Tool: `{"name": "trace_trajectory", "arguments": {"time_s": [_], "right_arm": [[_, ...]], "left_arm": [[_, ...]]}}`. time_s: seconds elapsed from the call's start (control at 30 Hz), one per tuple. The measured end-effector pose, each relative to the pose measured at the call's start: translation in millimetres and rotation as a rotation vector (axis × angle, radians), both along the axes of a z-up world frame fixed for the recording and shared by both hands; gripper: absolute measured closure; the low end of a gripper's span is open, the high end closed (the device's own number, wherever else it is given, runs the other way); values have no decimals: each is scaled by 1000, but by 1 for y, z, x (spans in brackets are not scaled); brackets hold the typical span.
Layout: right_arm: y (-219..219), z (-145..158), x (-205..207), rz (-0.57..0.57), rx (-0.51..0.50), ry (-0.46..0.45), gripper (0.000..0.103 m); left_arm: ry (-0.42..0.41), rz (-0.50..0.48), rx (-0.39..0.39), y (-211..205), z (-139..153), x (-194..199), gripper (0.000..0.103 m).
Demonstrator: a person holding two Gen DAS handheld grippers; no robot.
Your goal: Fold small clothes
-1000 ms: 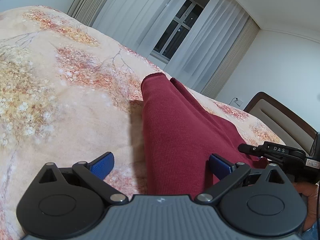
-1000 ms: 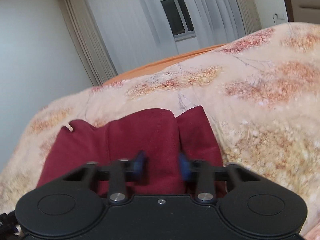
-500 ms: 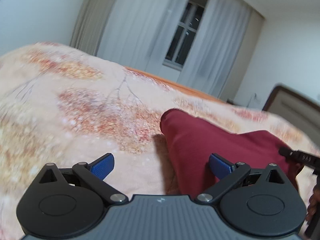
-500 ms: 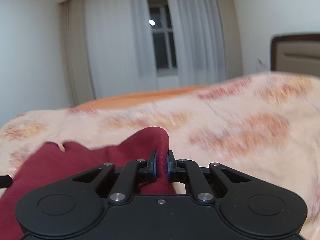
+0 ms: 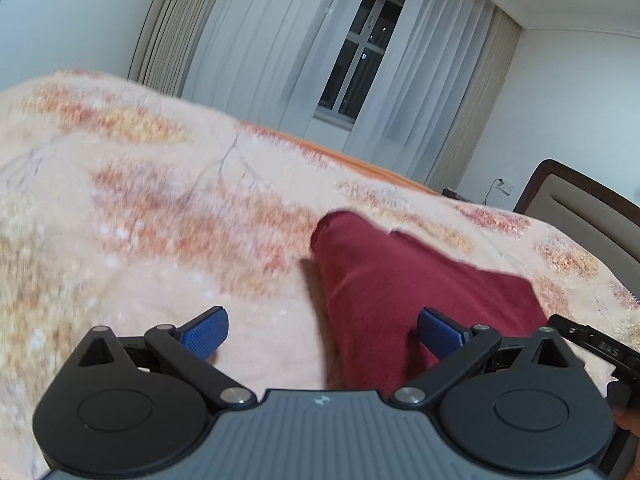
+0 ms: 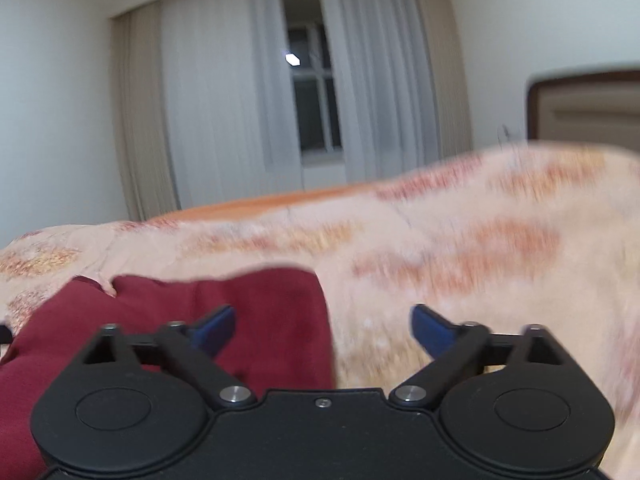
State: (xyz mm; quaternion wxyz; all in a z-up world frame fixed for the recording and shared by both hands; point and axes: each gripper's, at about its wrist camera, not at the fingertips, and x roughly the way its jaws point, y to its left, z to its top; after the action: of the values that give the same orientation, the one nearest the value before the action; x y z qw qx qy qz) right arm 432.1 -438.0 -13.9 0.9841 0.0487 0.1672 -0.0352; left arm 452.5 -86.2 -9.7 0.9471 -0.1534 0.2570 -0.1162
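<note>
Right wrist: garment [image 6: 256, 312] lies under gripper [image 6: 322, 330] (jaws just opened).

garment [image 5: 404, 280] on bedspread [image 5: 160, 220], headboard [image 5: 580, 208] right, window [image 5: 356, 64] behind

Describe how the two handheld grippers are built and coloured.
Both match: the left gripper and right gripper have black bodies with round pivot housings, silver pins, angled black links and ribbed blue fingers. The left body's top looks ribbed grey.
</note>
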Motion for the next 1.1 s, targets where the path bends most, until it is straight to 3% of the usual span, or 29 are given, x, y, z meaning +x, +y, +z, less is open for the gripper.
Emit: {"name": "trace_trajectory", "arguments": {"time_s": [0.07, 0.17, 0.23, 0.3, 0.4, 0.57, 1.1], "right_arm": [[10, 7, 3, 21, -54, -20, 1], [26, 10, 16, 70, -133, 3, 1], [38, 6, 25, 104, -177, 29, 1], [47, -3, 32, 121, -220, 56, 1], [54, -26, 41, 120, -257, 99, 1], [40, -42, 41, 120, -140, 96, 1], [37, -52, 31, 109, -129, 46, 1]], "left_arm": [[-19, -10, 41, -11, 13, 7, 0], [15, 23, 173, -33, 24, 26, 0], [55, 48, 271, -47, 23, 41, 0], [73, 41, 314, -54, 16, 50, 0], [96, 34, 290, -50, -3, 54, 0], [137, 17, 136, -27, -32, 56, 0], [59, 6, 73, -22, -42, 46, 0]]}}
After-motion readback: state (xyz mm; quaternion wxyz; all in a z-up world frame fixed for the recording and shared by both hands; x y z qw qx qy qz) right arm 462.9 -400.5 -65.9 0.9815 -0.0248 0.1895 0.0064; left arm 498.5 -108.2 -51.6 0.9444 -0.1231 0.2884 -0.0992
